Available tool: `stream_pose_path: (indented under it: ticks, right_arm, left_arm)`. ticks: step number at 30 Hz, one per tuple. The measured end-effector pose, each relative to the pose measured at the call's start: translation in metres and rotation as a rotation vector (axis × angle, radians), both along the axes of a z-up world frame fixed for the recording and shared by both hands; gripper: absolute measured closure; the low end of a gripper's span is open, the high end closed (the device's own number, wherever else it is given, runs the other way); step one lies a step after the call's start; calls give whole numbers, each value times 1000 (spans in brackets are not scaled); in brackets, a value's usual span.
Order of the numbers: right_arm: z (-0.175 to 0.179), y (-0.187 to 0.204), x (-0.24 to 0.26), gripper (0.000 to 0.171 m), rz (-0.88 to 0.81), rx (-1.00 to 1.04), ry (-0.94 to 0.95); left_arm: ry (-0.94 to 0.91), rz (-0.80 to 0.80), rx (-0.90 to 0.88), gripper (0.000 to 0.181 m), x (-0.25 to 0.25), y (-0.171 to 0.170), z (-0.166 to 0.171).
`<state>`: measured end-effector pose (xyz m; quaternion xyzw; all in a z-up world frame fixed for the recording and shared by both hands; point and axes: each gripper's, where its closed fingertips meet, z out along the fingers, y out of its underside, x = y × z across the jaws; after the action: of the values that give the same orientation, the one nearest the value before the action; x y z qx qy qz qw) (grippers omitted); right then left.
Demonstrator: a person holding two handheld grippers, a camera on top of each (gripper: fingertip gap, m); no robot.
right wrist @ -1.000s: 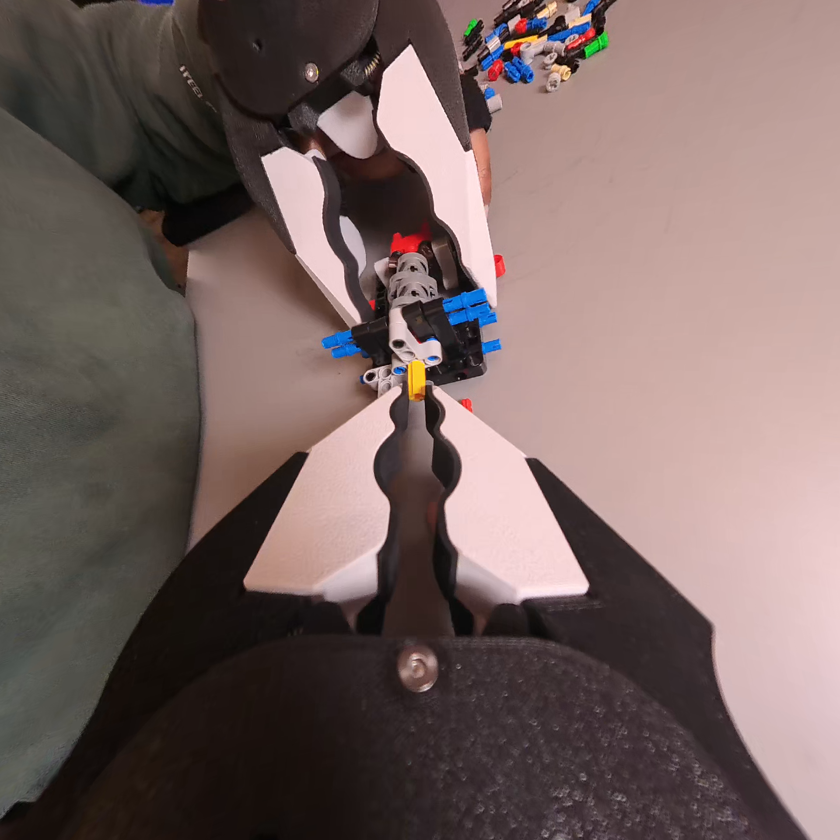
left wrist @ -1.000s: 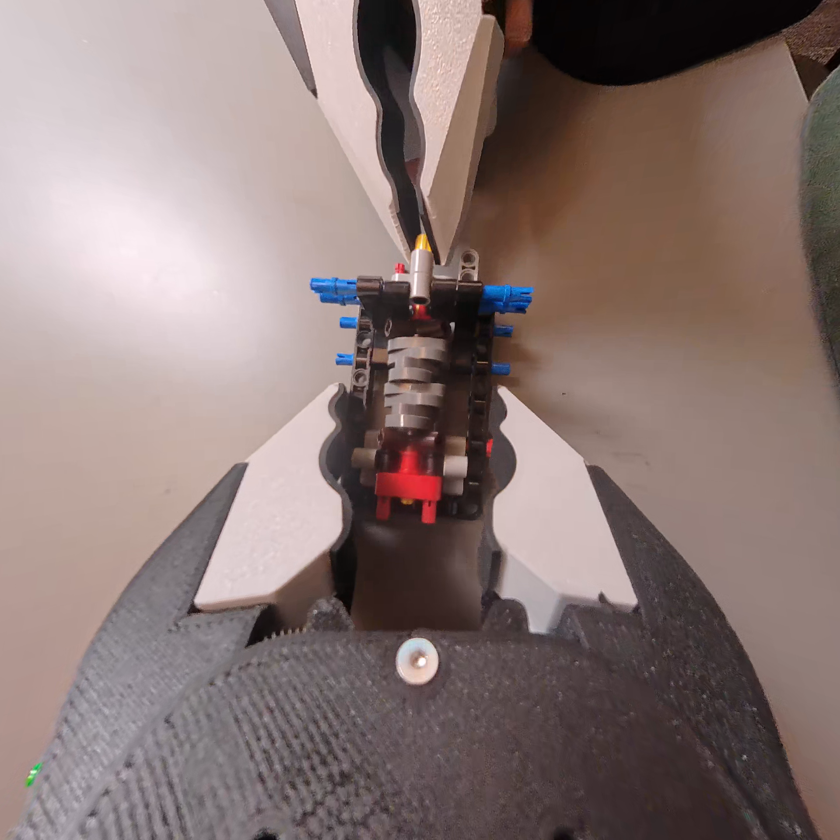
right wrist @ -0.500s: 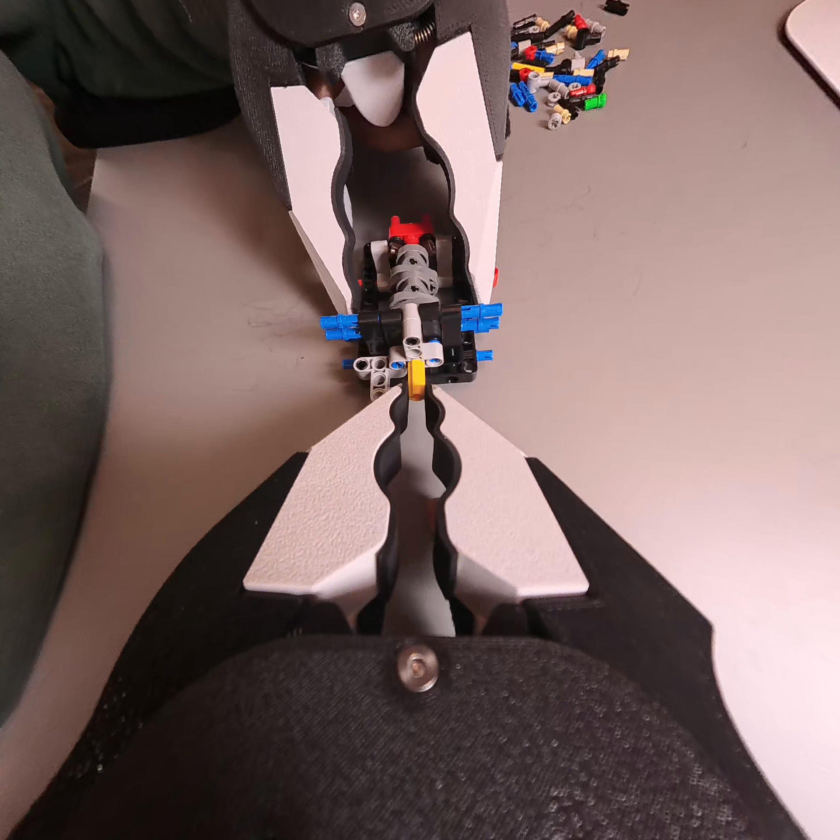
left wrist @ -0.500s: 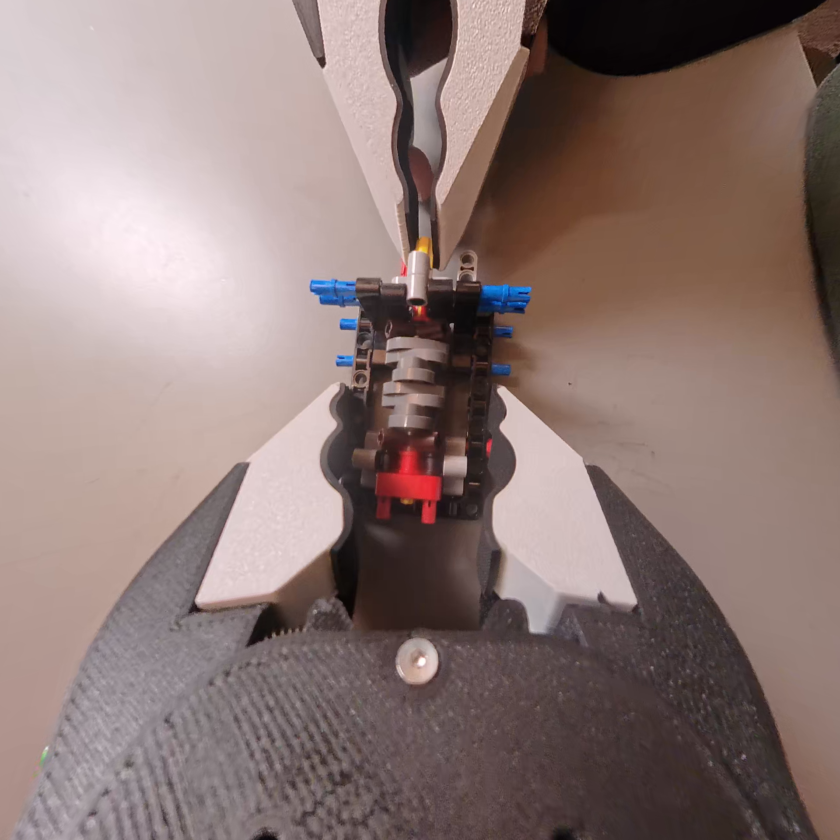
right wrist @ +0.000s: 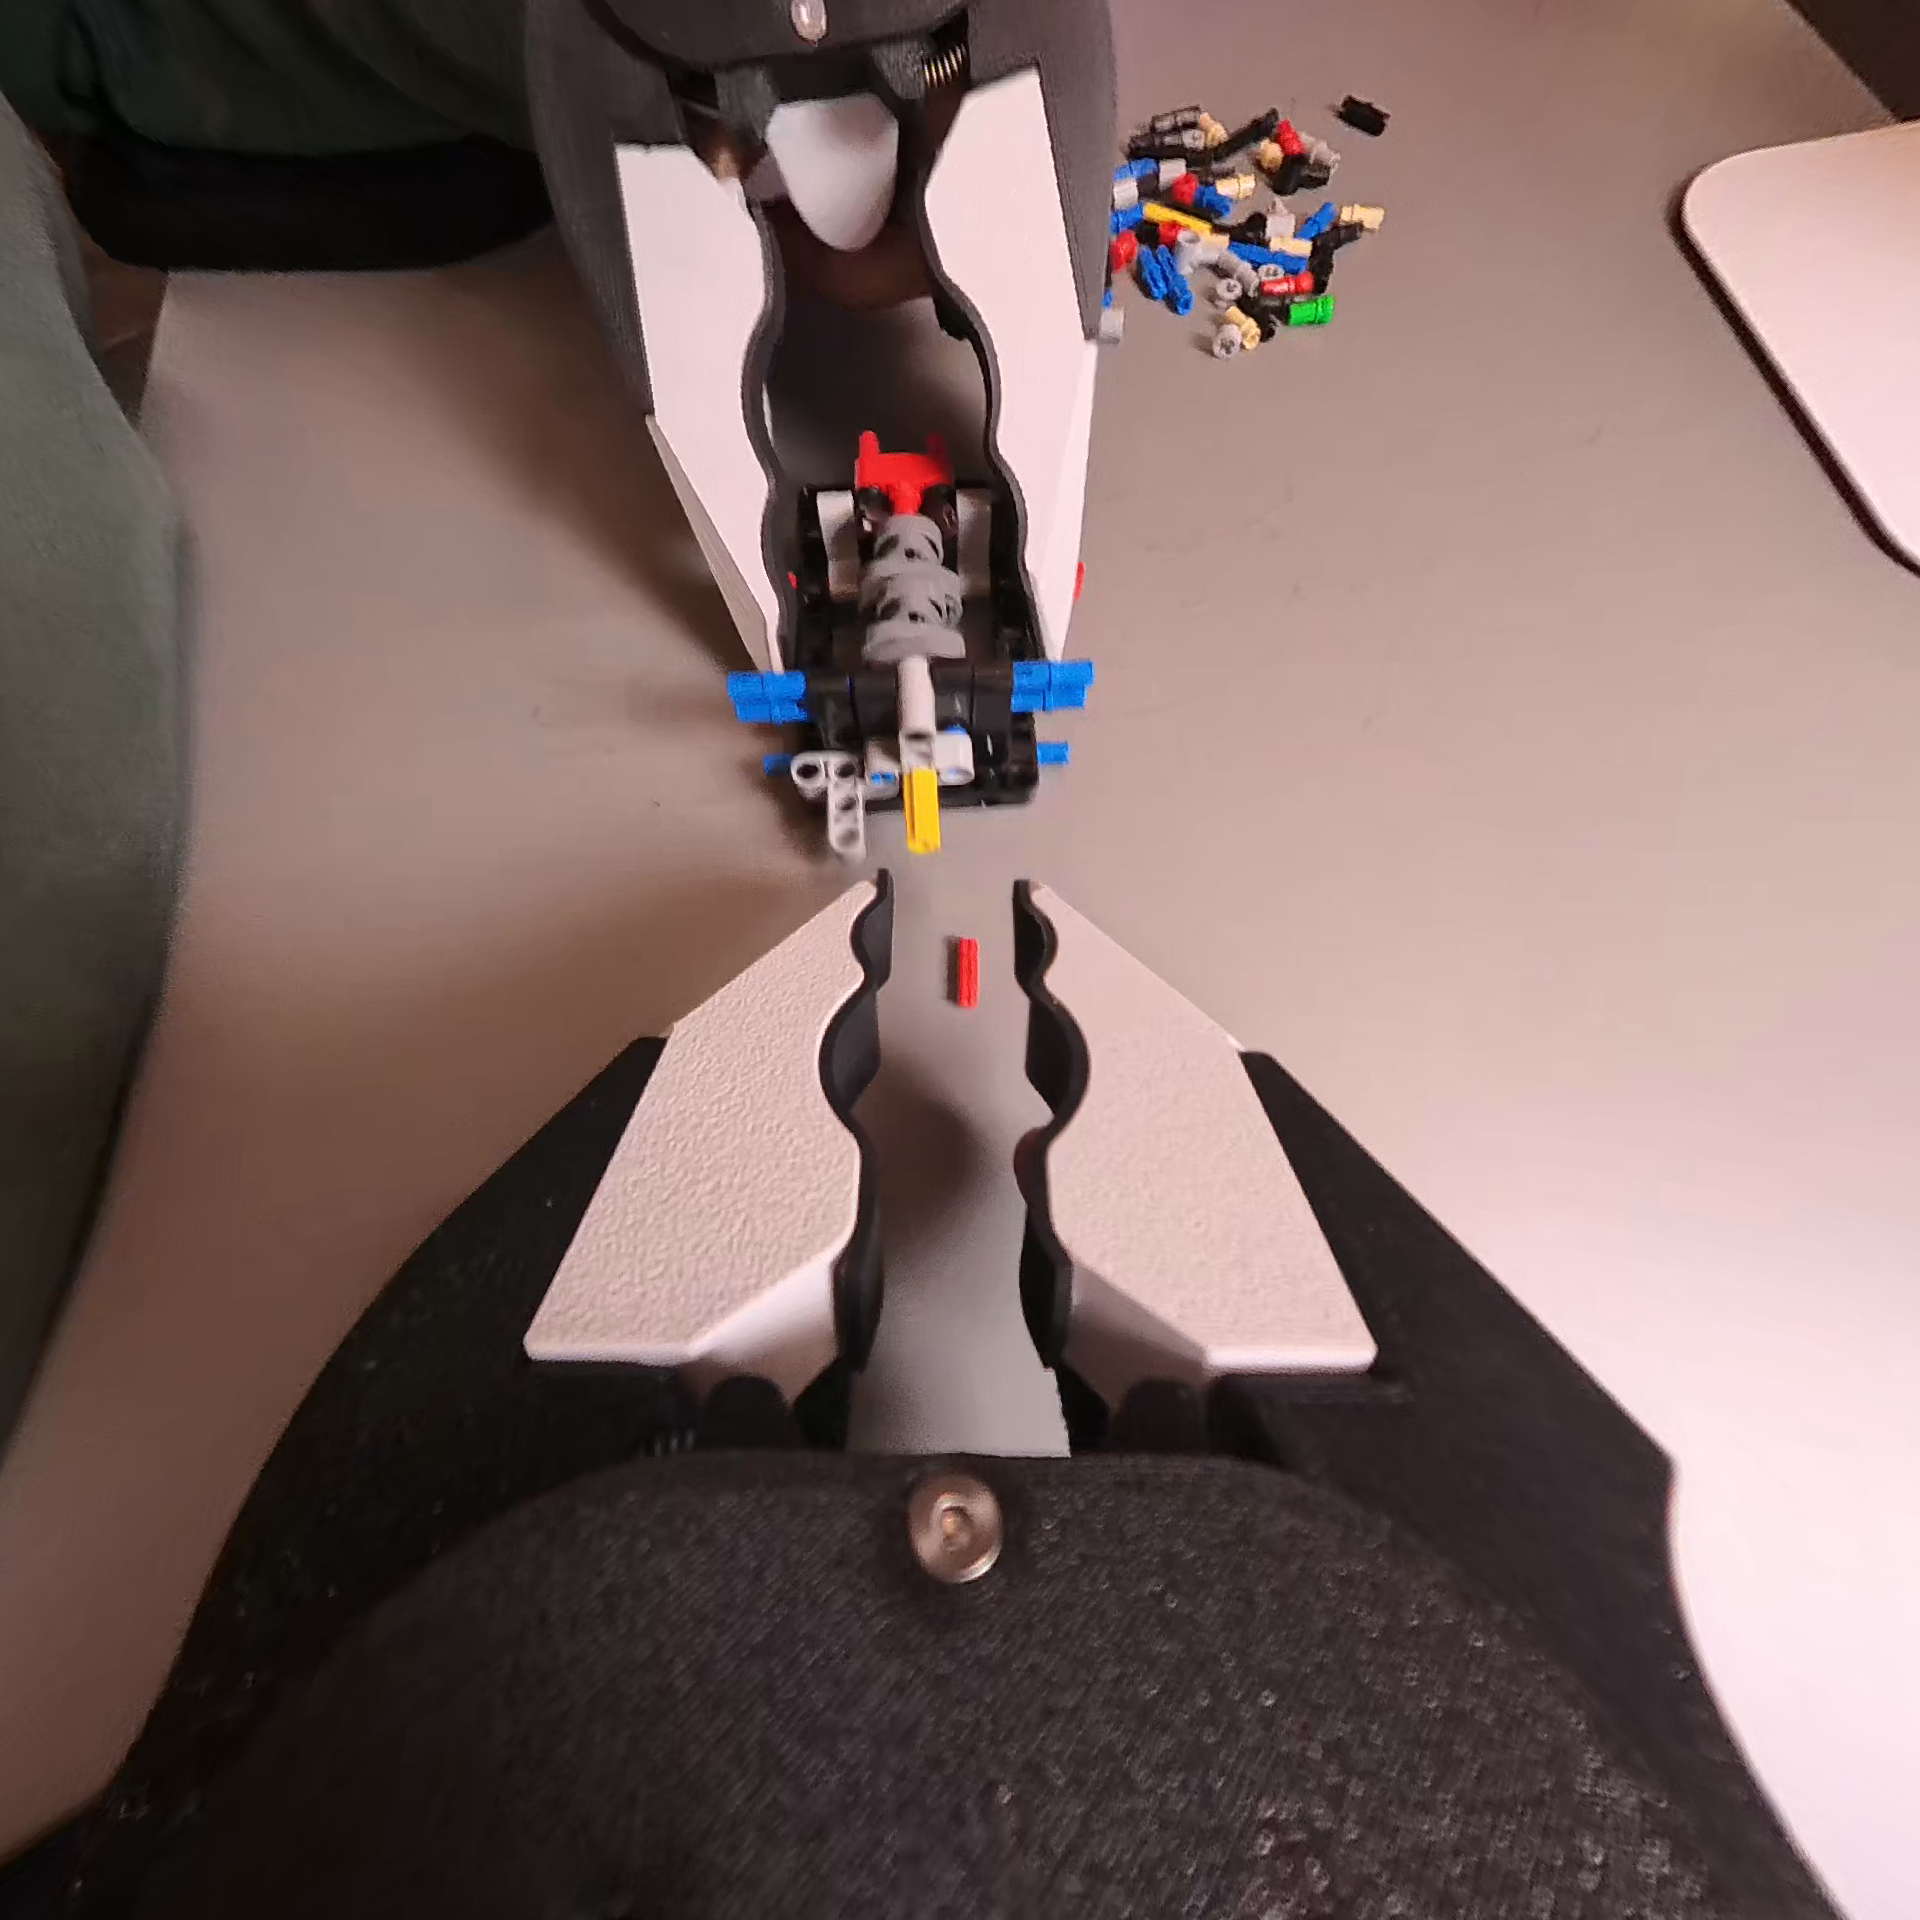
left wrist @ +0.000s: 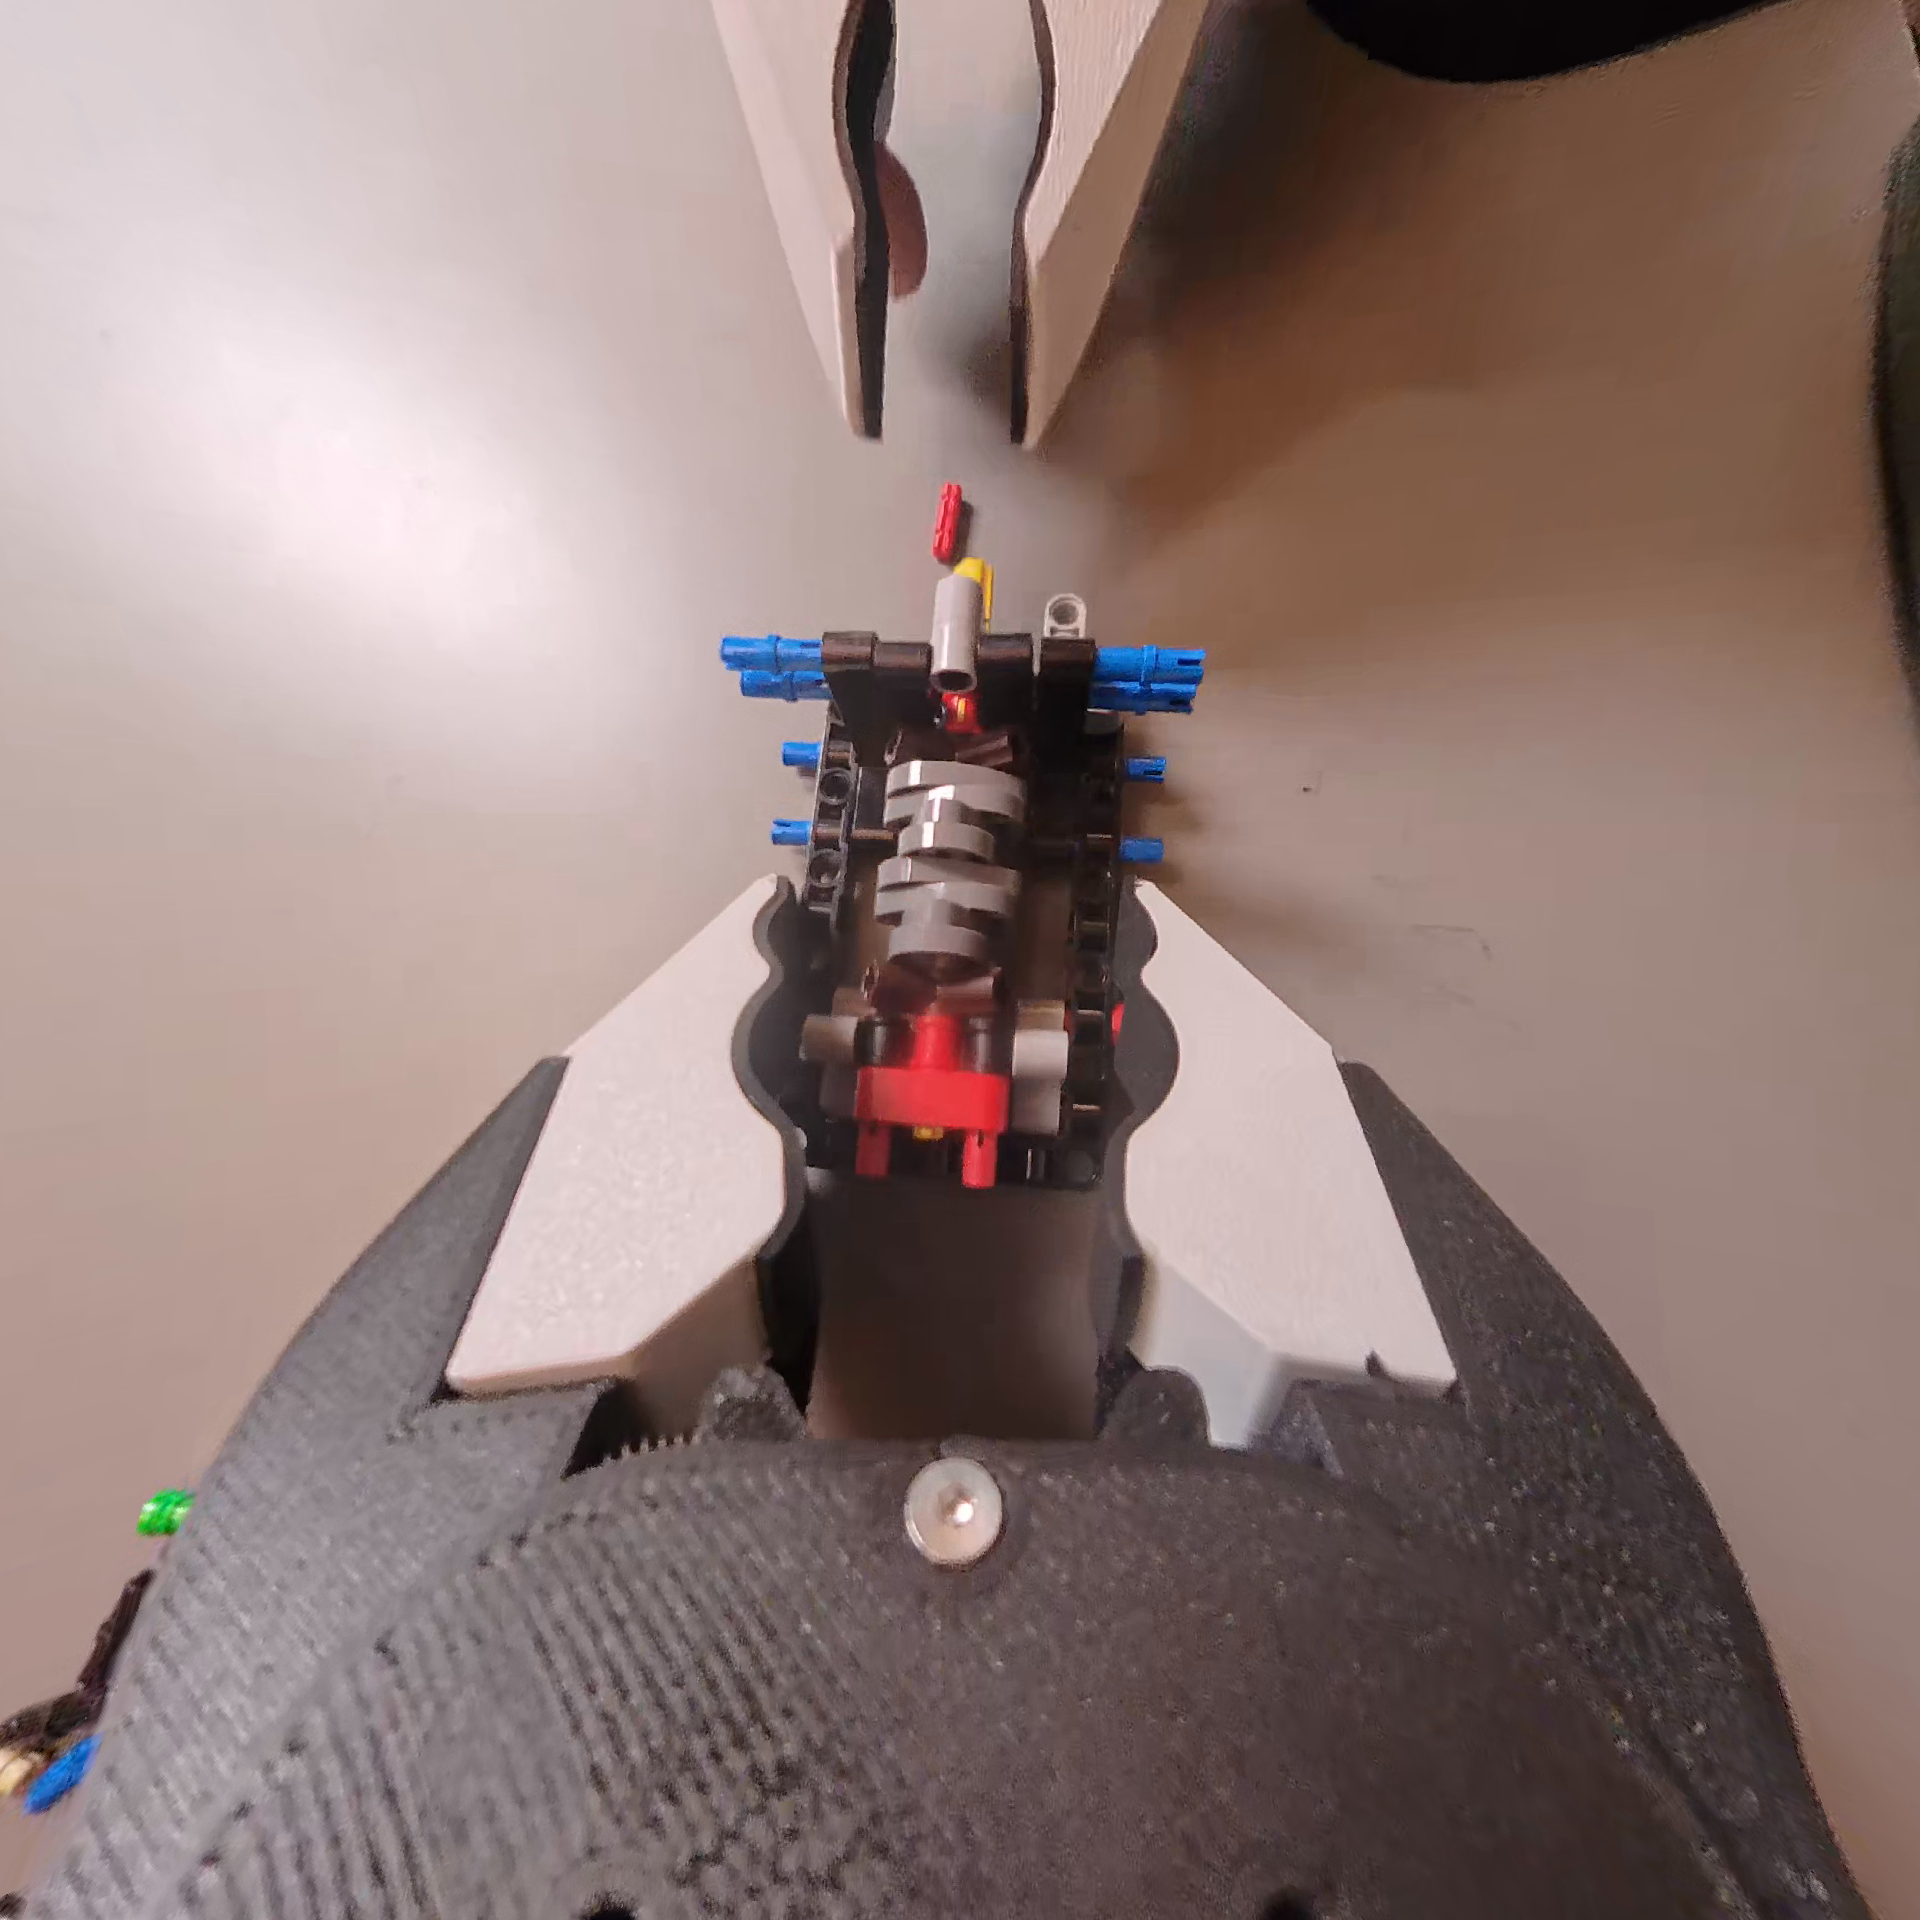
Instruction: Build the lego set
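The lego assembly (left wrist: 951,862) is a black frame with grey gears, a red end piece and blue pins. My left gripper (left wrist: 956,894) is shut on the frame's sides and holds it on the table; both also show in the right wrist view, the assembly (right wrist: 914,613) within the gripper (right wrist: 914,655). A yellow axle (right wrist: 921,816) sticks out of the assembly's end, seen also in the left wrist view (left wrist: 977,577). My right gripper (right wrist: 951,888) is open just short of the axle, apart from it. A small red pin (right wrist: 965,971) lies loose on the table between its fingers.
A pile of loose small parts (right wrist: 1236,229) lies at the back right. A white board's corner (right wrist: 1818,312) is at the far right. A green sleeve (right wrist: 62,623) fills the left edge. A grey L-shaped piece (right wrist: 842,800) hangs at the assembly's end. My right fingertips sit around 8 cm from my left ones.
My right gripper opened, let go of the yellow axle and drew back. The axle stays in the assembly. The red pin now shows on the table. The left gripper kept its hold.
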<state>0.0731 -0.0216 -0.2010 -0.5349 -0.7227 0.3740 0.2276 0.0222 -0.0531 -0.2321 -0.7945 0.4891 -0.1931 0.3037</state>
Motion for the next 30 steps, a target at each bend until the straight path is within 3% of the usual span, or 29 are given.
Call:
stream_pose_path:
  ticks: [9,19,25,30]
  right_arm:
    - [-21,6,14,155,-29,92,-105]
    - [-29,5,11,159,9,187,-187]
    - [-30,2,9,166,34,206,-210]
    - [-29,3,6,170,24,238,-179]
  left_arm:
    - [14,36,-34,110,-11,-3,1]
    - [-52,90,-3,116,-25,-5,19]
    - [-99,97,21,125,-24,-3,29]
    - [-211,91,51,148,-10,-2,46]
